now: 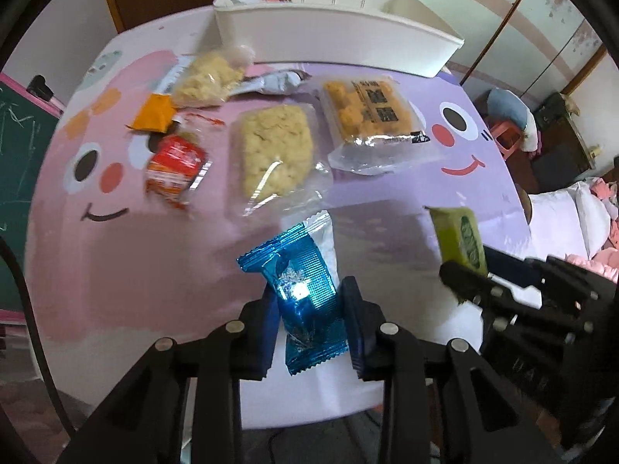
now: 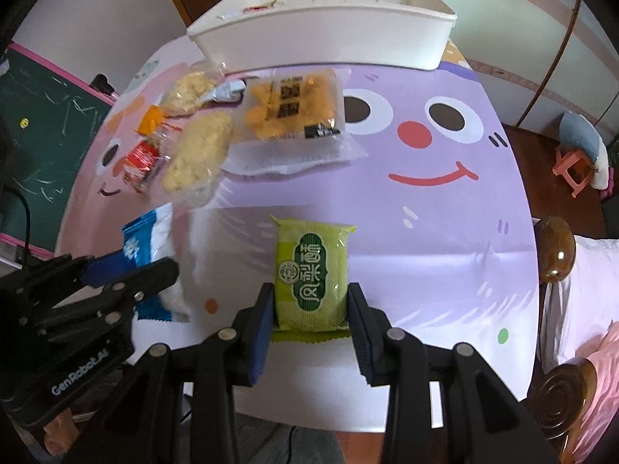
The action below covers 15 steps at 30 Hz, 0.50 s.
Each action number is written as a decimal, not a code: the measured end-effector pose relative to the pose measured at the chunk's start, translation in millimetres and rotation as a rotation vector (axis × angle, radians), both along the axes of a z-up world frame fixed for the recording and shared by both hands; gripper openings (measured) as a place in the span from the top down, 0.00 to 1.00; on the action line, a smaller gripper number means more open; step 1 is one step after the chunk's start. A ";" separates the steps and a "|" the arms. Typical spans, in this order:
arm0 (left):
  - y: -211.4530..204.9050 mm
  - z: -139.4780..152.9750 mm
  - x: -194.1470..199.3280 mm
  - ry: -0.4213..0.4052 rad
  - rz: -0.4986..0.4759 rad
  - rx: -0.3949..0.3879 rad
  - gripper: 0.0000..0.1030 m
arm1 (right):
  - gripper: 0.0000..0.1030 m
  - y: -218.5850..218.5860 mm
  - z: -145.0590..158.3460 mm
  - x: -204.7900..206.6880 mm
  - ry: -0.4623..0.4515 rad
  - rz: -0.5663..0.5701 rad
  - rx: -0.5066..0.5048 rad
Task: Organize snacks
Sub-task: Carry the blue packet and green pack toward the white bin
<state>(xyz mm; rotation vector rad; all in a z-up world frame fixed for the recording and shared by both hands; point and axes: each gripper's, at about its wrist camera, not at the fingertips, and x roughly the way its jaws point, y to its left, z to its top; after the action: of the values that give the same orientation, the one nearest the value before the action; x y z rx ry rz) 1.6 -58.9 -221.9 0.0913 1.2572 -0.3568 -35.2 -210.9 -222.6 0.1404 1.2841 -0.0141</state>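
Observation:
My left gripper (image 1: pixel 309 297) is shut on a shiny blue snack packet (image 1: pixel 305 290), held above the near part of the table; it also shows in the right wrist view (image 2: pixel 143 247). My right gripper (image 2: pixel 309 301) is shut on a green snack packet (image 2: pixel 311 274), also seen in the left wrist view (image 1: pixel 462 237). A white bin (image 1: pixel 332 27) stands at the far edge of the table (image 2: pixel 425 212). Loose snacks lie before it: two clear bags of pale crisps (image 1: pixel 274 150) (image 1: pixel 209 77), an orange-cracker pack (image 1: pixel 371 112), a red packet (image 1: pixel 176 168) and an orange sachet (image 1: pixel 153 114).
The table wears a pink and purple cartoon-face cover. A green chalkboard (image 2: pixel 42 139) stands to the left. A bed with pink bedding (image 1: pixel 580 224) and wooden posts (image 2: pixel 555 247) is on the right. A pink stool (image 2: pixel 572 166) is beyond.

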 end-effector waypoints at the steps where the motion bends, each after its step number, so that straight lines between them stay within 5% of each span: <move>1: 3.0 6.4 -1.5 -0.007 -0.004 0.003 0.72 | 0.64 0.3 5.2 0.2 -0.006 0.001 0.004; 15: 1.7 100.7 19.8 -0.169 -0.046 0.018 0.73 | 0.64 4.3 82.6 24.6 -0.133 -0.004 0.051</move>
<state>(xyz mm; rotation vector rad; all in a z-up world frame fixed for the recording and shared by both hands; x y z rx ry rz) 21.4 -57.2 -121.2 0.1632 1.0931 -0.3701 -10.6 -206.7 -140.0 0.1848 1.1515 0.0249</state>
